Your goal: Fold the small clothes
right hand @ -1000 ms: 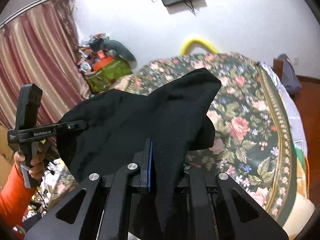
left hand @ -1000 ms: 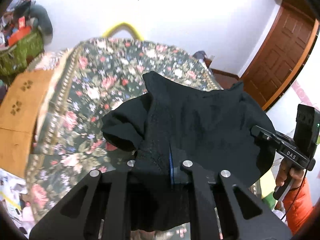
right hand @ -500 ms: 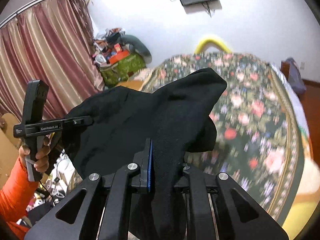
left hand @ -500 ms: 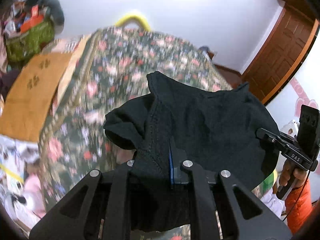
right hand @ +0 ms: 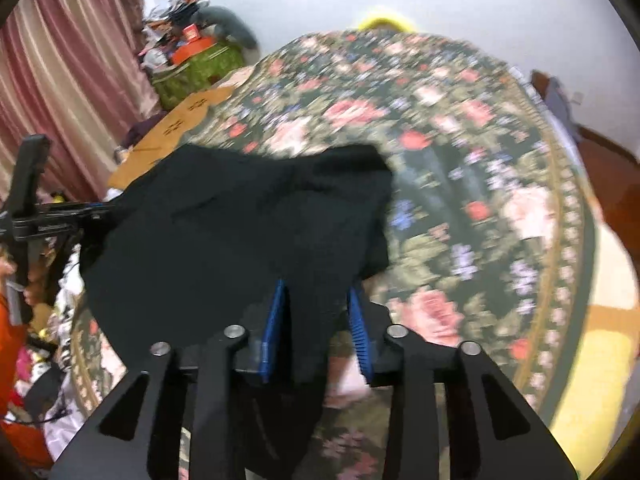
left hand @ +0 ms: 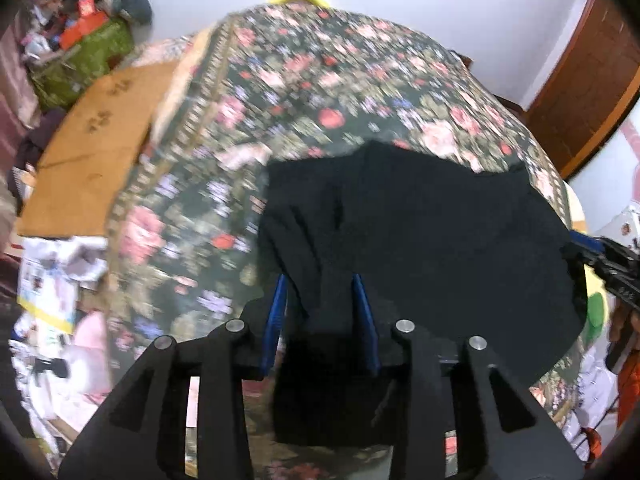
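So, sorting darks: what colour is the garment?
Black garment, clearest in the left wrist view.

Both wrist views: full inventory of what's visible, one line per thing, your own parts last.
Black garment: 1, black, spread over the near end of the bed, a bunch of cloth between each gripper's fingers.
Floral bedspread: 1, dark green with pink and red flowers, covering the bed.
Cardboard sheet: 1, brown, beside the bed.
Green bag: 1, green, clutter piled on top, by the wall.
Curtain: 1, pink striped, behind the bag.
Door: 1, brown wood, far corner.
Yellow curved object: 1, yellow, past the head of the bed.
Left gripper: 1, black with blue pads, open.
Right gripper: 1, black with blue pads, open.
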`<state>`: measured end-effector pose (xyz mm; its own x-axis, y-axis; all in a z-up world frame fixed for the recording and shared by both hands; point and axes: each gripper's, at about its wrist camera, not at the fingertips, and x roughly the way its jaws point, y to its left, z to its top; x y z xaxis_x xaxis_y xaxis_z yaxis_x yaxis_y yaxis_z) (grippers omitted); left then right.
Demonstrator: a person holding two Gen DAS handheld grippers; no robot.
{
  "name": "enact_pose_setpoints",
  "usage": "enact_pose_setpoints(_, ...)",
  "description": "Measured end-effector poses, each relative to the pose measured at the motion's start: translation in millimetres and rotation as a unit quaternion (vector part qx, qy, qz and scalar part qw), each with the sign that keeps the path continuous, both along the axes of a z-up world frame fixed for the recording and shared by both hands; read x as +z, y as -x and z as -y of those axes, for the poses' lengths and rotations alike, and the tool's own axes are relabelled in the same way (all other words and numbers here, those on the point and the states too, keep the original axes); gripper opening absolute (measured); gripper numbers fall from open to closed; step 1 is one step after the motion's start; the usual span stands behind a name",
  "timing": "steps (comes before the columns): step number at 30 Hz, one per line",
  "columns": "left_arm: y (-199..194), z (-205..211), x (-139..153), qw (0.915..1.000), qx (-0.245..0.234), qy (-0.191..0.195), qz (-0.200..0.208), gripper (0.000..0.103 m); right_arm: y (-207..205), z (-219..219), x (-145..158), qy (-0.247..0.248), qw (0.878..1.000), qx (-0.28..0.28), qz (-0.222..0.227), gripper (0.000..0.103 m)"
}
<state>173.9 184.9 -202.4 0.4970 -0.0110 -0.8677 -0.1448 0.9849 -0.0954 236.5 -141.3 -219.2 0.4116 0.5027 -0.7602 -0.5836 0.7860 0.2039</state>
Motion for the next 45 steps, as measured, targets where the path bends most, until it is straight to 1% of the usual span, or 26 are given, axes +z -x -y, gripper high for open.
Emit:
enact_pose_setpoints(1,1.4,-1.9,7.0,0.9999,0.006,-0.012,0.008,0.035,1.1,1.7,5.6,-0.002,1.0,-0.002,0.012,0.034)
enact_pose_setpoints(2,-1.0,-4.0,12.2,0.9998,0.008,-0.016,0.013,0.035,1.6,2.6,11.7,-0.005,1.0,0.0,0.023,0.037)
enact_pose_setpoints(3,-2.3,-4.5,16.8,0.9997,0.009,-0.017,0.018,0.038,2.5,1.9,15.4,-0.006,1.0,0.003,0.03,0.041)
enact_pose_setpoints(5,-5.0,-1.6,26.5,0.9993,0.005,-0.02,0.033,0.043,3.6,-6.5,23.1,-0.01,0.999,0.017,0.045,0.046)
enact_pose_setpoints(6,-6.8,1.8,30.0,0.9991,-0.001,-0.019,0.039,0.048,3.7,-14.0,25.8,-0.013,0.998,0.029,0.049,0.047)
enact_pose_setpoints(8,-14.2,12.1,33.1,0.9988,-0.018,-0.014,0.043,0.057,2.7,-28.8,24.5,-0.015,0.998,0.05,0.047,0.049)
enact_pose_setpoints(9,-19.8,18.8,32.6,0.9987,-0.027,-0.011,0.042,0.063,1.8,-37.5,23.0,-0.015,0.997,0.065,0.041,0.05)
enact_pose_setpoints(10,-24.6,24.1,31.7,0.9985,-0.034,-0.008,0.041,0.064,0.6,-47.4,20.6,-0.015,0.996,0.083,0.035,0.05)
enact_pose_setpoints(13,-45.1,42.6,21.3,0.9977,-0.063,0.009,0.025,0.064,-4.3,-76.5,7.5,-0.012,0.992,0.127,0.016,0.05)
enact_pose_setpoints(14,-52.3,48.3,15.9,0.9974,-0.07,0.008,0.018,0.064,-6.6,-83.8,3.3,-0.01,0.991,0.135,0.013,0.05)
enact_pose_setpoints(16,-66.5,56.8,4.1,0.997,-0.077,-0.001,0.004,0.064,-13.7,-98.6,-7.6,-0.002,0.989,0.15,0.006,0.05)
enact_pose_setpoints(19,-86.8,62.3,-17.2,0.9967,-0.076,-0.022,-0.021,0.064,-32.9,-109.5,-23.1,0.018,0.989,0.146,-0.002,0.05)
enact_pose_setpoints(21,-96.3,56.1,-30.3,0.9969,-0.066,-0.03,-0.031,0.064,-47.1,-107.2,-28.3,0.025,0.991,0.13,-0.005,0.05)
enact_pose_setpoints(23,-99.6,40.7,-35.9,0.9988,-0.033,-0.022,-0.027,0.064,-60.4,-96.9,-30.7,0.022,0.994,0.11,-0.01,0.05)
enact_pose_setpoints(25,-98.7,18.7,-37.9,0.9992,0.015,-0.025,-0.027,0.064,-66.8,-84.8,-30.2,0.032,0.996,0.08,-0.001,0.05)
enact_pose_setpoints(26,-96.4,11.0,-39.8,0.9988,0.029,-0.029,-0.026,0.064,-69.9,-77.1,-31.4,0.04,0.997,0.063,0.005,0.05)
enact_pose_setpoints(28,-90.7,-5.6,-44.3,0.9975,0.049,-0.039,-0.034,0.064,-73.4,-59.2,-35.4,0.054,0.998,0.037,-0.003,0.05)
enact_pose_setpoints(29,-85.3,-14.2,-46.3,0.9971,0.055,-0.035,-0.039,0.064,-71.6,-51.3,-34.9,0.052,0.998,0.03,-0.005,0.05)
enact_pose_setpoints(31,-72.9,-23.7,-45.6,0.9944,0.07,-0.063,-0.047,0.061,-61.3,-37.9,-28.6,0.048,0.999,0.02,0.001,0.05)
enact_pose_setpoints(32,-67.7,-26.0,-43.7,0.9944,0.07,-0.065,-0.045,0.061,-54.8,-34.4,-24.5,0.045,0.999,0.021,0.004,0.05)
enact_pose_setpoints(34,-54.6,-30.3,-35.7,0.9955,0.073,-0.047,-0.037,0.061,-38.0,-31.3,-12.3,0.034,0.999,0.031,0.016,0.051)
enact_pose_setpoints(36,-41.9,-29.0,-24.6,0.9973,0.067,-0.017,-0.022,0.061,-23.8,-35.9,-2.3,0.026,0.998,0.048,0.028,0.052)
enact_pose_setpoints(39,-30.0,-7.2,-7.9,0.9993,0.037,0.003,0.001,0.061,0.2,-54.6,7.5,0.012,0.996,0.085,0.037,0.053)
enact_pose_setpoints(42,-25.4,28.5,-1.7,0.9998,-0.012,0.007,0.011,0.061,20.1,-81.8,7.3,-0.001,0.992,0.124,0.033,0.053)
enact_pose_setpoints(43,-23.3,42.3,-3.2,0.9995,-0.03,0.005,0.012,0.061,22.4,-87.4,4.5,-0.005,0.991,0.132,0.028,0.053)
enact_pose_setpoints(45,-23.2,56.9,-9.8,0.9989,-0.046,-0.002,0.011,0.061,27.2,-98.2,-5.9,-0.004,0.99,0.143,0.01,0.053)
